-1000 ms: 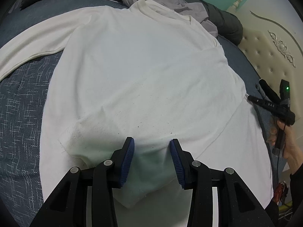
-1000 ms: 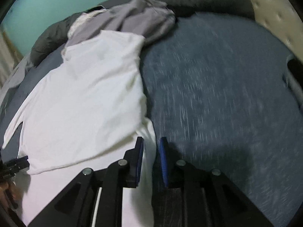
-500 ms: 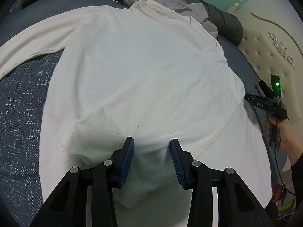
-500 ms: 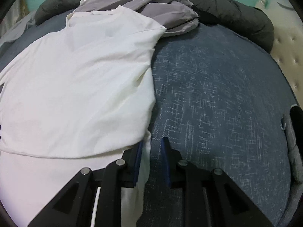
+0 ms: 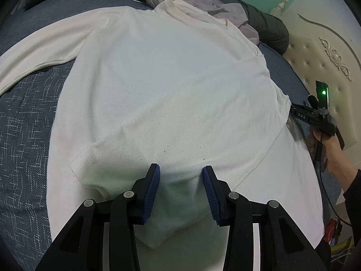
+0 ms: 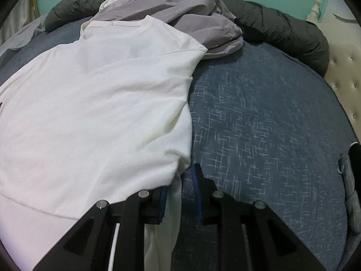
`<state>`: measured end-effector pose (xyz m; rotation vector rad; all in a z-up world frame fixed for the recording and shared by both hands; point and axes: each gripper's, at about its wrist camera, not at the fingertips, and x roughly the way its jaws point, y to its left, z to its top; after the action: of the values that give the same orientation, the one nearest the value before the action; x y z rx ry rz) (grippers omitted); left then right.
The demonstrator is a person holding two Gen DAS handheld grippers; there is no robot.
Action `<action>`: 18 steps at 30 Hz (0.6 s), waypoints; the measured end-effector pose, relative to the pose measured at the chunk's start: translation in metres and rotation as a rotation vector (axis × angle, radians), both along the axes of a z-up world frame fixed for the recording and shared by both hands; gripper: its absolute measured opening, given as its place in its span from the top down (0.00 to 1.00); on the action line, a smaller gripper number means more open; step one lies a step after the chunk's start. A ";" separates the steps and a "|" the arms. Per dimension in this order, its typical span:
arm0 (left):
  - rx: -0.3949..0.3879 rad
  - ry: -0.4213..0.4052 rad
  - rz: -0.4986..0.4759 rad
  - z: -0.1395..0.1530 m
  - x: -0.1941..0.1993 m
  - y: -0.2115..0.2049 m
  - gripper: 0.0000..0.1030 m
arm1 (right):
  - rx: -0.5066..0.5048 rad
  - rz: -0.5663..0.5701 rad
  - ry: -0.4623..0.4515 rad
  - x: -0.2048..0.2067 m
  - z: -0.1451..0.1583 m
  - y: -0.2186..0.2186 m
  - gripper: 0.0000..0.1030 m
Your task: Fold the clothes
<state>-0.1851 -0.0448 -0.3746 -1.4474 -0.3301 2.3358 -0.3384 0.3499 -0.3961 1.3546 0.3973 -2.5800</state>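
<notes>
- We see the white long-sleeved shirt spread flat across the middle of the bed, collar toward the far edge, where a grey jacket and a dark quilted coat are heaped.
- Our left gripper hangs spread over the sleeve cuff already folded onto the shirt's body; it pinches nothing.
- Our right gripper stands slightly parted at the shirt's right edge, with cloth running between the jaws; we cannot tell whether it bites.
- Risk: the collar touches the grey jacket, so pulling the shirt may drag the jacket along.
- Risk: the folded sleeve lies loose; lifting one side alone could slide it off.
- Risk: a thin grab might take only the top layer.
- Writing: the left view shows "DAS" on the right gripper's body.
</notes>
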 end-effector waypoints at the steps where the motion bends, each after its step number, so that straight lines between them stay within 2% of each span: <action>1: 0.001 0.000 0.000 0.000 0.000 0.000 0.58 | -0.006 -0.004 0.000 -0.001 0.001 0.001 0.81; 5: 0.000 -0.001 0.000 0.000 0.000 0.000 0.58 | -0.050 -0.036 0.021 -0.004 0.013 0.008 0.93; 12: 0.003 -0.002 0.002 0.000 0.002 0.000 0.58 | -0.060 -0.107 0.059 -0.004 0.027 0.029 0.95; 18: 0.007 -0.002 0.005 0.000 0.004 0.001 0.58 | -0.128 -0.107 -0.005 -0.017 0.019 0.046 0.95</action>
<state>-0.1813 -0.0441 -0.3750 -1.4478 -0.3425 2.3355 -0.3557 0.3963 -0.3775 1.3730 0.1589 -2.6353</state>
